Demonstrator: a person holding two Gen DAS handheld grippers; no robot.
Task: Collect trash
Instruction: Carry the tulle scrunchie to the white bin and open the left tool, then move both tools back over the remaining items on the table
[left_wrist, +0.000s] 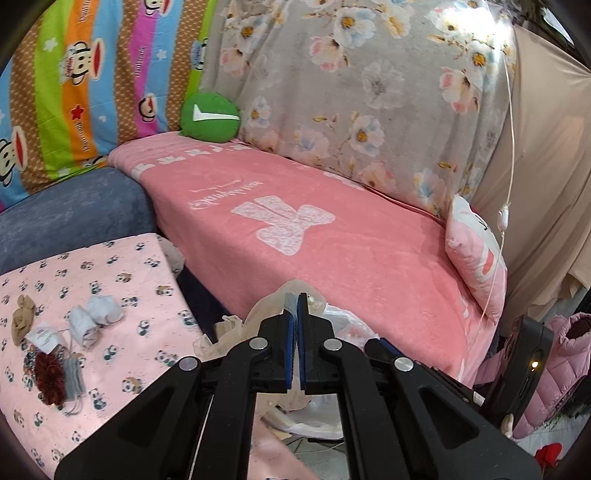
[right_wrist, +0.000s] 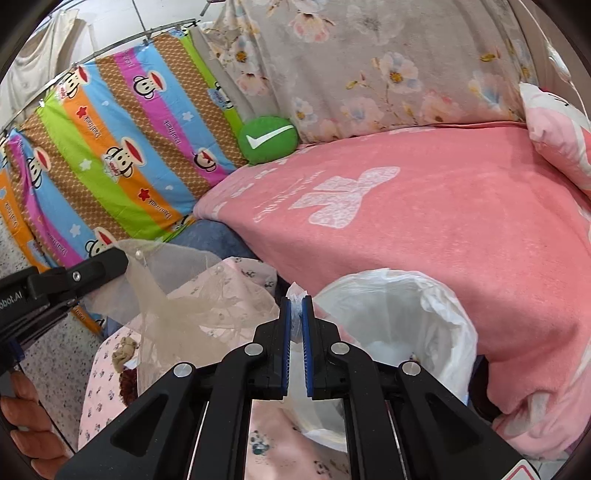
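My left gripper (left_wrist: 297, 299) is shut on a sheer beige piece of mesh fabric with small pearl beads (right_wrist: 184, 295), which hangs between the pink panda-print table and the bin. The left gripper also shows in the right wrist view (right_wrist: 122, 258). My right gripper (right_wrist: 294, 300) is shut on the rim of the white plastic bin liner (right_wrist: 424, 295), holding the bag's edge up. The white bin's inside (right_wrist: 384, 350) looks almost bare. Several small items lie on the panda cloth: pale rolled socks (left_wrist: 94, 319), a beige scrunchie (left_wrist: 23, 314), a dark red scrunchie (left_wrist: 50, 376) and a paper tag (left_wrist: 46, 338).
A pink blanket (left_wrist: 332, 240) covers the sofa seat behind the bin. A green check-mark cushion (left_wrist: 209, 117), a pink pillow (left_wrist: 476, 258), floral and striped monkey-print sheets stand behind. A pink padded jacket (left_wrist: 561, 369) lies at far right. A white cord (left_wrist: 504, 184) hangs down.
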